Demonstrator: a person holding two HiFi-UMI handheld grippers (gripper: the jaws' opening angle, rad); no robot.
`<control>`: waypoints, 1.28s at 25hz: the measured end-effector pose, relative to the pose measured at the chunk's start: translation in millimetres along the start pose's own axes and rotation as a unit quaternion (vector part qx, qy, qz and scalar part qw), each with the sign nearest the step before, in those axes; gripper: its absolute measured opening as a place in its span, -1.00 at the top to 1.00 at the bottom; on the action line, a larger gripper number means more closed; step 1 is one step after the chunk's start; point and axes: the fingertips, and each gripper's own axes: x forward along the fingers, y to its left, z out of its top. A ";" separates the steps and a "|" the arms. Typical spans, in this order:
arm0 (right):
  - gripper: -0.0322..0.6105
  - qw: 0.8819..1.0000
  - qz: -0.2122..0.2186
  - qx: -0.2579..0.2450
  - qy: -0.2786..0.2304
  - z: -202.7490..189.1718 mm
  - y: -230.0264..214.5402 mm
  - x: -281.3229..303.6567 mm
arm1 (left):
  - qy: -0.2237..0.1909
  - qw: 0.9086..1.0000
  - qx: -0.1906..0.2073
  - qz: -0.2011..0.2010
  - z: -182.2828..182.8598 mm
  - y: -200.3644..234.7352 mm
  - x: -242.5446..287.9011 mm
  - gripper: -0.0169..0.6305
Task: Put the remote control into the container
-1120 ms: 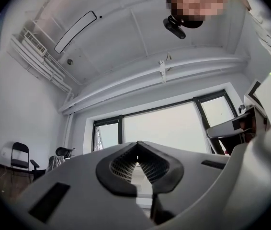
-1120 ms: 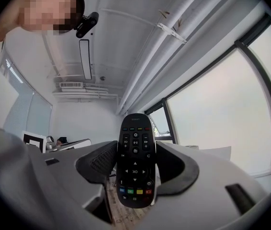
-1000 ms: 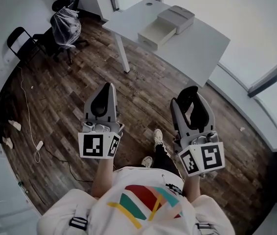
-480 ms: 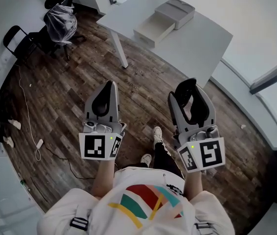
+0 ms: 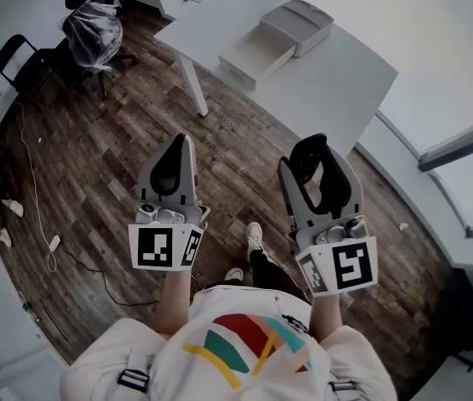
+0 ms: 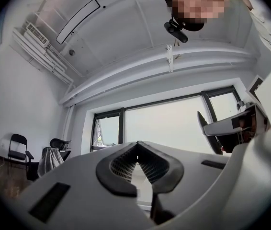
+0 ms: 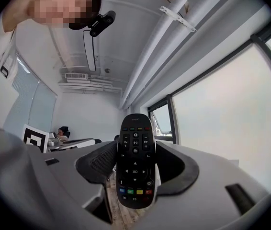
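A black remote control (image 7: 135, 160) with coloured buttons stands upright between the pads of my right gripper (image 7: 135, 163), which is shut on it. In the head view the remote (image 5: 307, 160) shows as a dark shape at that gripper's (image 5: 313, 167) tips, held over the wooden floor. My left gripper (image 5: 178, 150) is level with it on the left, and its pads (image 6: 126, 164) meet with nothing between them. The container (image 5: 257, 53), a white box with its drawer pulled open, sits on the white table (image 5: 328, 90) ahead, well beyond both grippers.
A table leg (image 5: 190, 83) stands ahead of the left gripper. A plastic-covered chair (image 5: 93, 33) and a folding chair (image 5: 12, 58) are at the far left. A cable with a plug (image 5: 53, 245) lies on the floor. The person's shoes (image 5: 254, 237) show between the grippers.
The table and container have slid lower and nearer in the head view. Both grippers keep their pose, the right one still closed on the remote.
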 end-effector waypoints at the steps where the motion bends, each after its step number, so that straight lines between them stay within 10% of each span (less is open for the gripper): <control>1: 0.12 1.000 0.002 0.001 0.000 0.5 -6.0 5.2 | -0.001 1.000 0.001 0.001 0.6 -1.0 7.3 0.92; 32: 0.12 0.998 0.035 0.056 -0.011 -6.7 -73.8 87.6 | -0.011 0.998 0.059 0.004 13.4 2.9 110.3 0.92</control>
